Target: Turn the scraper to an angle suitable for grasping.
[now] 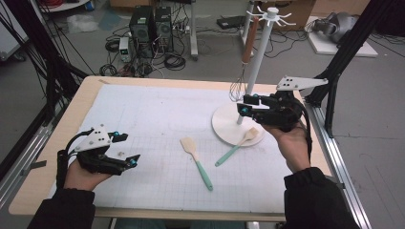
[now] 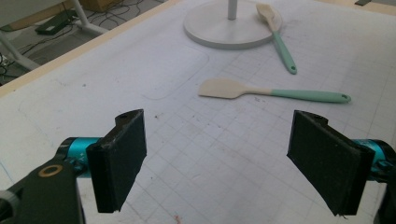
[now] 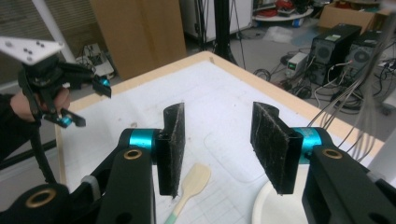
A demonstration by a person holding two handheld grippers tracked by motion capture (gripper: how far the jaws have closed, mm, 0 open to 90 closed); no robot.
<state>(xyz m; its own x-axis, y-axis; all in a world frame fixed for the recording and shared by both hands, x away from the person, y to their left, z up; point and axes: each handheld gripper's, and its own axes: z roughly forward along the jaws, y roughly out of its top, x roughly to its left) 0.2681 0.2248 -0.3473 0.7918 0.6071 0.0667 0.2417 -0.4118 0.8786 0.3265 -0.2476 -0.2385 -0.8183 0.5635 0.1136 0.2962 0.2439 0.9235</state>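
Right gripper [image 1: 244, 105], jaws parted and empty, is being poised above the mint-handled cream spatula [image 1: 236, 147] leaning on the white round stand base [image 1: 224, 125]; a descent onto the handle is being called for next.

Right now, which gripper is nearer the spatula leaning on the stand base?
Right. The right gripper hangs just above the stand base, close to the leaning spatula. The left gripper sits far across the mat, with the flat-lying spatula between.
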